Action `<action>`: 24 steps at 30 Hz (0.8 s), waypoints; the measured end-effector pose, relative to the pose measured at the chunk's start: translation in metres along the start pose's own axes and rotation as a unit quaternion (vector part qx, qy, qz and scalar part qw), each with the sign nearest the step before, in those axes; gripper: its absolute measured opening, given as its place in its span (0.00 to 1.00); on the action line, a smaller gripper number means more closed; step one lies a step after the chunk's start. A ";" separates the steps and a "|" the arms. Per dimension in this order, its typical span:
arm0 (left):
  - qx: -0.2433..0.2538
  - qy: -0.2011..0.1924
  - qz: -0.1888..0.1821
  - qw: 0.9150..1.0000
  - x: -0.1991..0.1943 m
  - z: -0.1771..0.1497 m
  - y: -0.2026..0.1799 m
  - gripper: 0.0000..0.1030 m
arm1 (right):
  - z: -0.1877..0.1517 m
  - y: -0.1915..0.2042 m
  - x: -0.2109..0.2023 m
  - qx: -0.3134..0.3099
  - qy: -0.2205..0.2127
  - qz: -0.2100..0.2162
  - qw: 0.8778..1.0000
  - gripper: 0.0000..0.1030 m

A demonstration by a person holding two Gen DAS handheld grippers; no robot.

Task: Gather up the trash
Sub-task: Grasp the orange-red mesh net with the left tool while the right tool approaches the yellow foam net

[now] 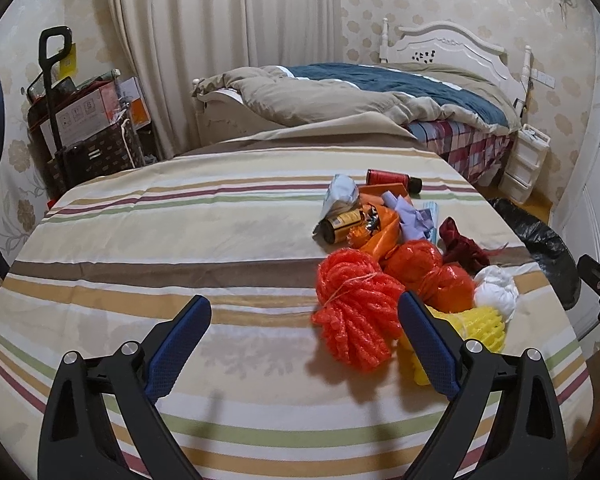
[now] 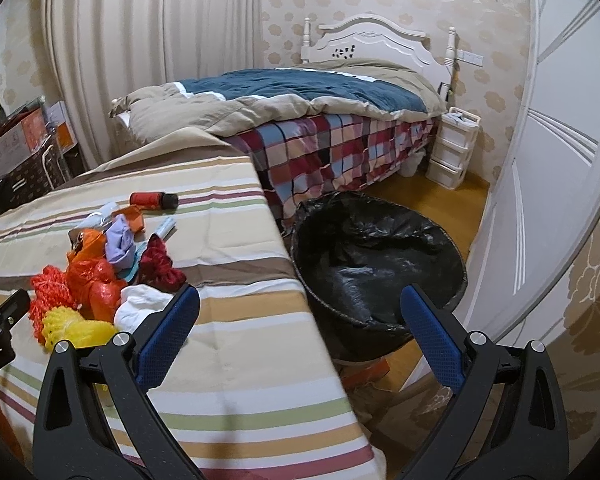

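Both grippers hang above the striped tabletop (image 1: 180, 248) with their fingers spread wide and nothing between them. The left gripper (image 1: 304, 316) has the trash pile ahead and toward its right finger: the orange mesh bundle (image 1: 356, 312) lies just inside that finger, and the yellow foam net (image 1: 484, 324) is partly hidden behind it. The right gripper (image 2: 300, 308) straddles the tabletop edge, with the black-lined bin (image 2: 380, 256) ahead between its fingers and the pile off beyond its left finger.

The likely trouble is a grab that drags tangled neighbours along. The orange plastic bags (image 1: 428, 268), white wad (image 1: 496, 288) and mesh all touch, so loose pieces could drop on the floor short of the bin.

The red bottle (image 1: 392, 180) lies on its side at the far end of the pile, long axis crosswise to the fingers, dark cap pointing right.
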State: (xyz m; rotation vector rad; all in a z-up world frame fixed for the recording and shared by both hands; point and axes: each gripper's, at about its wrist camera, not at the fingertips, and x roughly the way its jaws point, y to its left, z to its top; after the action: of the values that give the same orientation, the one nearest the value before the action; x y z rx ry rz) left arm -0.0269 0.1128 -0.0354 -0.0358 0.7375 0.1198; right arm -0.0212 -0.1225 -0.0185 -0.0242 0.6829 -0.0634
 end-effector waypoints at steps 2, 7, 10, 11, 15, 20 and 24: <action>0.002 0.004 -0.003 1.000 0.004 0.001 -0.002 0.91 | -0.001 0.002 0.002 -0.001 0.004 0.002 1.000 0.95; -0.005 0.014 -0.009 1.000 0.016 0.010 -0.003 0.91 | -0.004 0.004 0.009 -0.002 0.014 0.005 1.000 0.95; 0.002 0.021 -0.014 1.000 0.022 0.012 -0.004 0.86 | -0.005 0.005 0.014 0.000 0.018 0.008 1.000 0.95; 0.004 0.024 -0.017 1.000 0.024 0.011 -0.006 0.82 | -0.005 0.006 0.015 0.000 0.019 0.008 1.000 0.95; 0.004 0.047 -0.049 0.998 0.031 0.005 -0.006 0.65 | -0.007 0.008 0.019 0.001 0.024 0.011 1.000 0.95; -0.004 0.048 -0.079 0.996 0.027 0.002 -0.004 0.48 | -0.008 0.008 0.019 0.000 0.024 0.013 1.000 0.95; -0.001 0.039 -0.073 0.997 0.017 0.001 0.001 0.46 | -0.007 0.009 0.014 0.000 0.017 0.016 1.000 0.95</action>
State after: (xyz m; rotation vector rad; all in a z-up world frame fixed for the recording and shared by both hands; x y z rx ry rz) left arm -0.0138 0.1158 -0.0455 -0.0957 0.8110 -0.0206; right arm -0.0140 -0.1144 -0.0330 -0.0131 0.7179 -0.0327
